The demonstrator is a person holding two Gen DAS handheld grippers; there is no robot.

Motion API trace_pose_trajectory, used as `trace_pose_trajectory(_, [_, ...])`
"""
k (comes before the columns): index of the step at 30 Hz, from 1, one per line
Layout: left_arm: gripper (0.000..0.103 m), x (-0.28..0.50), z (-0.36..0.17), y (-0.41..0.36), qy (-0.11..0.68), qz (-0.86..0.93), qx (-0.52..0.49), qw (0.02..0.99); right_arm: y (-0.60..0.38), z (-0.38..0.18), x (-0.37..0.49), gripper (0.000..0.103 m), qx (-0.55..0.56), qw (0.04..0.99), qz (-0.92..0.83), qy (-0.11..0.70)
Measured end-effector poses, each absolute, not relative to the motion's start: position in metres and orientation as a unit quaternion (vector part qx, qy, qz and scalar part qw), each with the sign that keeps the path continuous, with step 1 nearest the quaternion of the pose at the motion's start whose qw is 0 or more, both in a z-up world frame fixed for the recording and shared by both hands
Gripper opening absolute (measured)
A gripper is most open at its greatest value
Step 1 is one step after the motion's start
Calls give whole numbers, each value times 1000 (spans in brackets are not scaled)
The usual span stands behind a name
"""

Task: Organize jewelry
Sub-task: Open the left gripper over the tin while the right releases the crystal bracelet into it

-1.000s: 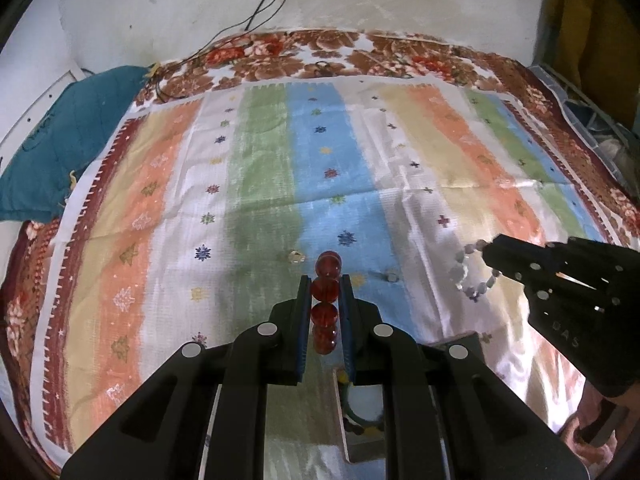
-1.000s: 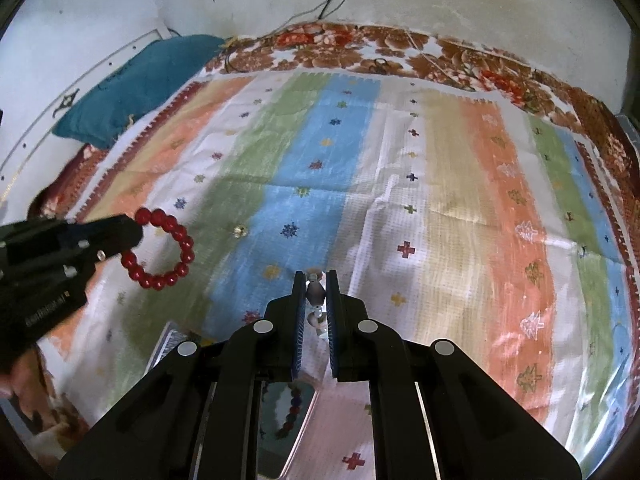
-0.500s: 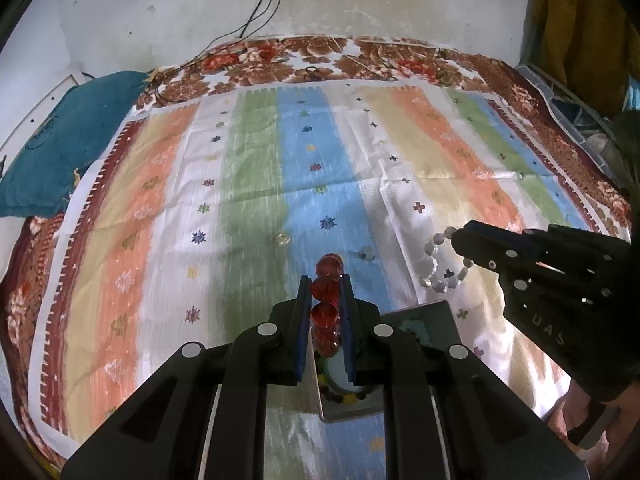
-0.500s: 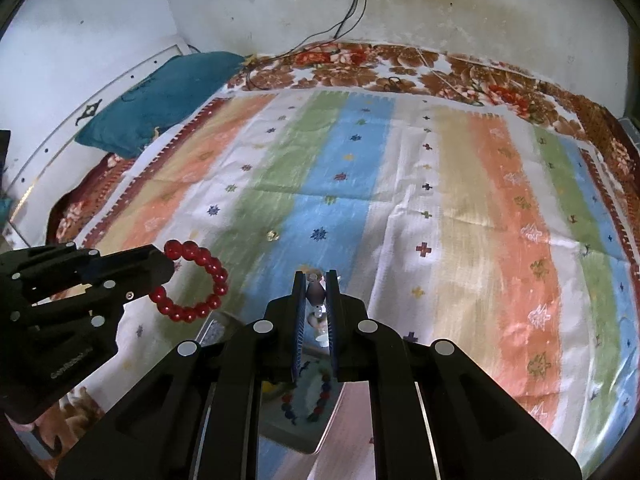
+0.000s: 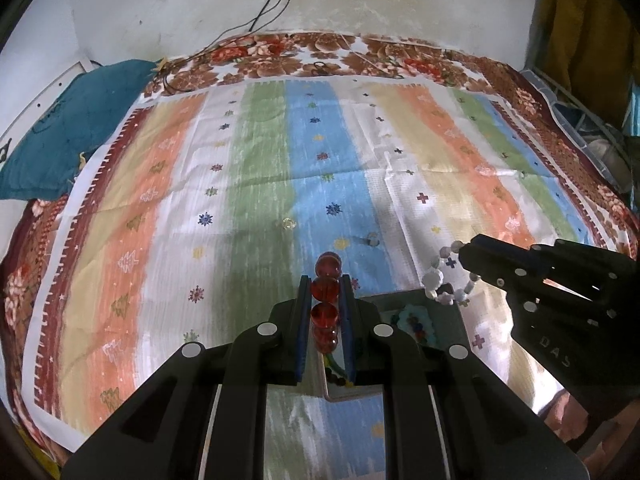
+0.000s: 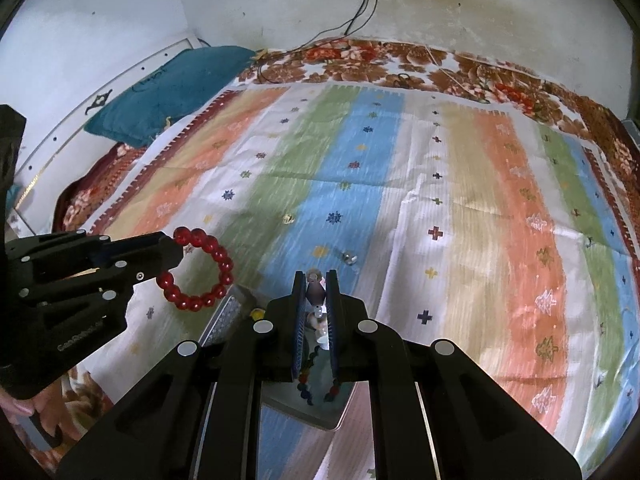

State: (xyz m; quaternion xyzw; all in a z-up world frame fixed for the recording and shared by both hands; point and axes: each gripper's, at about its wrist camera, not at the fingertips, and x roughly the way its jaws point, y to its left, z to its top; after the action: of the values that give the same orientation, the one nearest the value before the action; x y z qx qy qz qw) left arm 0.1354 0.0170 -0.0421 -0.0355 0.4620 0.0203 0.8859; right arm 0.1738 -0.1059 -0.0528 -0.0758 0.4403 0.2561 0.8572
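Left wrist view: my left tongs (image 5: 325, 292) clamp the red bead bracelet (image 6: 202, 270), edge-on, above the tray (image 5: 448, 312); my right tongs (image 6: 316, 292) pinch the pale bracelet (image 5: 444, 280), hanging over it.

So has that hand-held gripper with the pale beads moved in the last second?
Yes. The right hand-held gripper carried the pale bracelet left across the striped cloth, to over the tray.

Striped bedspread (image 5: 256, 184), stained white wall (image 5: 400, 0)

Both wrist views look forward and down over the striped bedspread (image 5: 260, 168), each catching the other's fingers (image 6: 160, 252).
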Motion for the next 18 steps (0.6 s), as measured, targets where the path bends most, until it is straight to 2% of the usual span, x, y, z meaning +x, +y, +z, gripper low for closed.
trace_pose_trajectory(14, [15, 125, -50, 8, 478, -3, -57, 876, -110, -59, 159, 11, -69, 857, 252, 444])
trace_pose_trajectory(15, [19, 125, -52, 11, 480, -2, -68, 874, -111, -59, 160, 18, -72, 860, 243, 444])
trace_pose_trajectory(16, [20, 125, -52, 15, 482, 5, -77, 873, -113, -59, 162, 31, -71, 861, 237, 444])
trace_pose_trajectory(18, [21, 125, -53, 20, 479, 22, -79, 874, -117, -58, 165, 39, -63, 863, 236, 443])
